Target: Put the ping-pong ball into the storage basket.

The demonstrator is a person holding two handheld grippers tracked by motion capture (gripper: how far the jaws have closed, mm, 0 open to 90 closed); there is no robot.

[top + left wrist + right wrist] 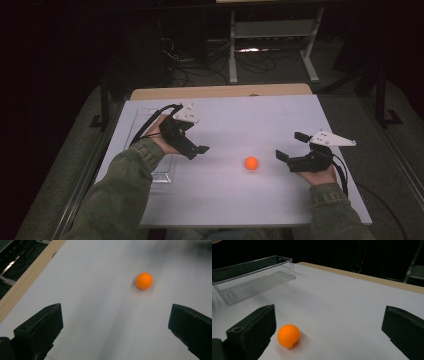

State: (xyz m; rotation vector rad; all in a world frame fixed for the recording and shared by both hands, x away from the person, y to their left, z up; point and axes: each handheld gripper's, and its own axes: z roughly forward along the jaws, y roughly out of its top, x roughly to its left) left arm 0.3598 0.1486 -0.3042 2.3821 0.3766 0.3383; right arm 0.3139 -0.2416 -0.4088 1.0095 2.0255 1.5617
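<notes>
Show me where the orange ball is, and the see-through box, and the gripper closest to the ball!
orange ball [288, 336]: right gripper view, middle of its front.
see-through box [254, 281]: right gripper view, its clear floor.
right gripper [292, 146]: high view, midway between its open fingertips.

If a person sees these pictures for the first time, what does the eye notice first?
First, the orange ball, alone on the white table. An open hand-held gripper flanks it on each side: the left hand-held gripper and the right hand-held gripper. A clear plastic box stands at the table's left edge.
</notes>
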